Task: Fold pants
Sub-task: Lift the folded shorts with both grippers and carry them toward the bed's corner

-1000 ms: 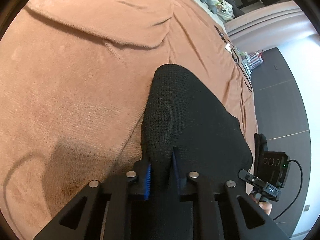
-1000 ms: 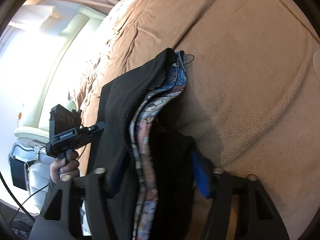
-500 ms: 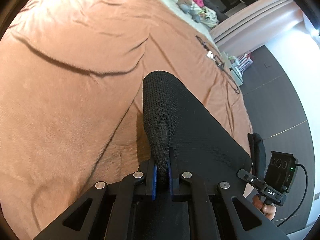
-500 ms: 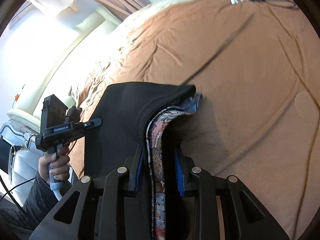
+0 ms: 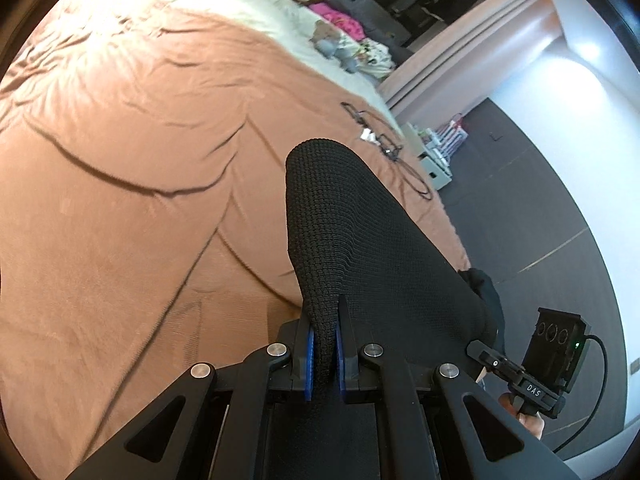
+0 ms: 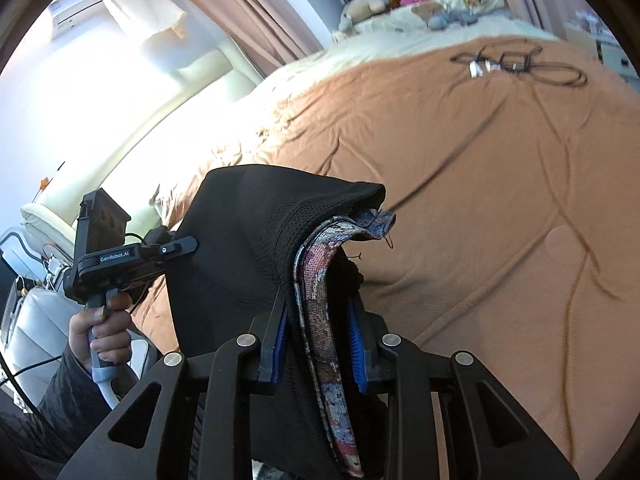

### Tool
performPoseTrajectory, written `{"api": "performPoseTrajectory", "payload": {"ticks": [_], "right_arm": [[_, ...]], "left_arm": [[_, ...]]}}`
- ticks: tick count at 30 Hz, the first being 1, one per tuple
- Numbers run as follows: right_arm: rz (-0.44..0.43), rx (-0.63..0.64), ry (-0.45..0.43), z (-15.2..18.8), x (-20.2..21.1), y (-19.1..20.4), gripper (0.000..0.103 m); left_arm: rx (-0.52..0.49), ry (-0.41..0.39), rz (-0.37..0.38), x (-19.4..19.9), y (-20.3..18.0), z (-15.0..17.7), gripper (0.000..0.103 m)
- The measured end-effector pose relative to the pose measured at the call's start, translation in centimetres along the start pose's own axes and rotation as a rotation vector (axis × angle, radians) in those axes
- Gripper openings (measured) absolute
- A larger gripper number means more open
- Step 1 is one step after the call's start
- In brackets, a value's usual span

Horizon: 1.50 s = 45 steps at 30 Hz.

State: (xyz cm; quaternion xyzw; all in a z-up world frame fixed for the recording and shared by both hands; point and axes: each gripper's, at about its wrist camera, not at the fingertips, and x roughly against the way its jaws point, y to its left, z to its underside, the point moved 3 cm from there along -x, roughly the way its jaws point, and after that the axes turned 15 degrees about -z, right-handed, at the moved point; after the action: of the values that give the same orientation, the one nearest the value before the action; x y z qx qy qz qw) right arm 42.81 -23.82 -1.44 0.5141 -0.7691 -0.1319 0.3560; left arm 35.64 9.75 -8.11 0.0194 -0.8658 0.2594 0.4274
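The pants [image 5: 360,248] were held up off the bed [image 5: 120,160], stretched between the two grippers over the brown blanket. The left gripper [image 5: 322,350] was closed hard on a thin pinch of the black knit, its blue pads nearly meeting with only one fold of cloth between them. The right gripper [image 6: 318,344] was clamped on a thicker bunch: black knit together with a patterned woven band [image 6: 320,280], apparently the waist lining, so its jaws stood wider apart. Both sets of jaws had just been closing, with cloth between them.

Judged by its drape, the cloth was soft, light and limp, with an open knit that gives the ribbed pads purchase; slipping looked unlikely, stretching and sagging between the holds more likely. The banded edge was the stiffer part and the sounder place to hold. A cable [image 6: 520,64] lay far up the bed, well clear of the pants.
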Motion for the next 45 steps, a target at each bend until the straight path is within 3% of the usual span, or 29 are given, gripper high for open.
{"api": "performPoseTrajectory", "payload": {"ticks": [8, 24, 35, 45], "right_arm": [[0.021, 0.047, -0.091, 2.6, 6.2, 2.5, 0.022], [0.157, 0.109, -0.261, 6.7, 21.6, 7.8, 0.022], [0.260, 0.133, -0.370, 11.0, 30.5, 9.8, 0.022], [0.353, 0.136, -0.401, 12.8, 33.1, 11.0, 0.022]], "left_arm": [[-0.050, -0.057, 0.051, 3.1, -3.7, 0.1, 0.008], [-0.224, -0.128, 0.200, 8.0, -18.5, 2.6, 0.008], [-0.361, -0.107, 0.275, 6.8, -29.2, 4.8, 0.008], [-0.438, -0.084, 0.338, 4.1, -37.4, 5.8, 0.008]]}}
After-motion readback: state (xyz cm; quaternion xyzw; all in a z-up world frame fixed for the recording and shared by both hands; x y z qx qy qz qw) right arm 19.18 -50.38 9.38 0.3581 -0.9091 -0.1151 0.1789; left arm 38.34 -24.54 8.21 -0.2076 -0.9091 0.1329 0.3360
